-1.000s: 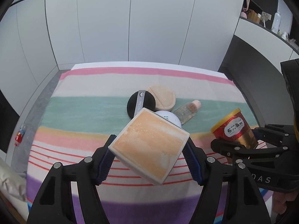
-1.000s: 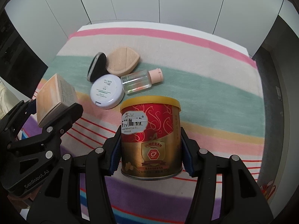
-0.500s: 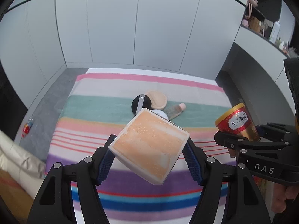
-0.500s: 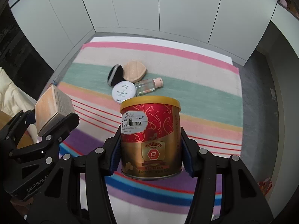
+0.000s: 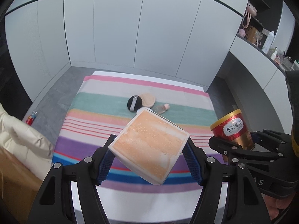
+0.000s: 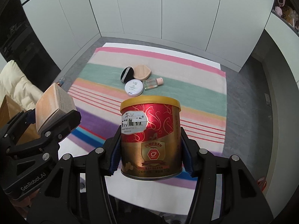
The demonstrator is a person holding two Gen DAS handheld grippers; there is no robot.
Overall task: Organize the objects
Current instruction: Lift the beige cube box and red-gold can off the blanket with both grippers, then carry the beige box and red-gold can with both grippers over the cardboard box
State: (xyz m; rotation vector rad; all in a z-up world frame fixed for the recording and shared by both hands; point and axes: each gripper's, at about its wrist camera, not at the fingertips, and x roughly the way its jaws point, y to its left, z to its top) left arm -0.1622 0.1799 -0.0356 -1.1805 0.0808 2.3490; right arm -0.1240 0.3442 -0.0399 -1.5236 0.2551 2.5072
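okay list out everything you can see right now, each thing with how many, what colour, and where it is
box: 1, orange face with white sides, held tilted above the blanket
can: 1, red and gold with yellow lid, held upright above the blanket
striped blanket: 1, multicoloured, spread on the floor
black powder puff: 1, black with grey strap, on the green stripe
beige powder puff: 1, beige, beside the black one
compact: 1, white, round, in front of the puffs
small bottle: 1, clear with pink cap, lying right of the compact
left tool: 1, black, shut on the box
right tool: 1, black, shut on the can
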